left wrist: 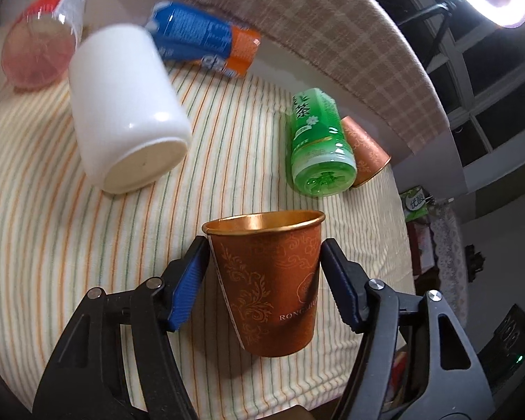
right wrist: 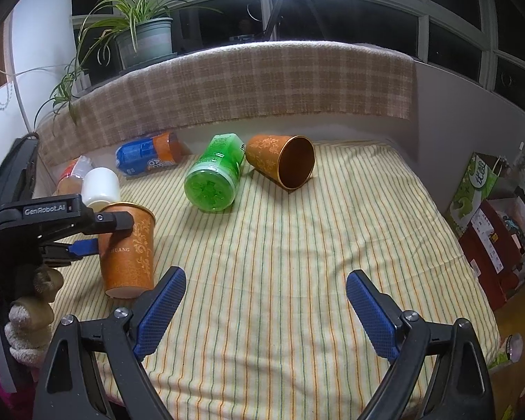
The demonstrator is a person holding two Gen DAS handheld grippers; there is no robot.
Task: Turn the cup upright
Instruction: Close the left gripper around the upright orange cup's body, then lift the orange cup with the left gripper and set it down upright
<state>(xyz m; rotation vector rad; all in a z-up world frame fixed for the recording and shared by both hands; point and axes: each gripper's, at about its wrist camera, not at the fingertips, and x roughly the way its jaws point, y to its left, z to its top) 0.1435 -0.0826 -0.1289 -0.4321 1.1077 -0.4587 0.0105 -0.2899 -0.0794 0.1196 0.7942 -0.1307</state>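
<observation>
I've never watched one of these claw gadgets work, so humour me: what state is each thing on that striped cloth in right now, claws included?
Orange patterned paper cup with gold rim: upright, mouth up, between the left claw's fingers.
Second orange patterned paper cup: on its side, mouth open.
Green plastic tea bottle: lying down.
White cylindrical mug: tipped over.
Blue and orange bottle: lying down.
Left claw: around the upright cup, contact unclear.
Right claw: open, empty.
</observation>
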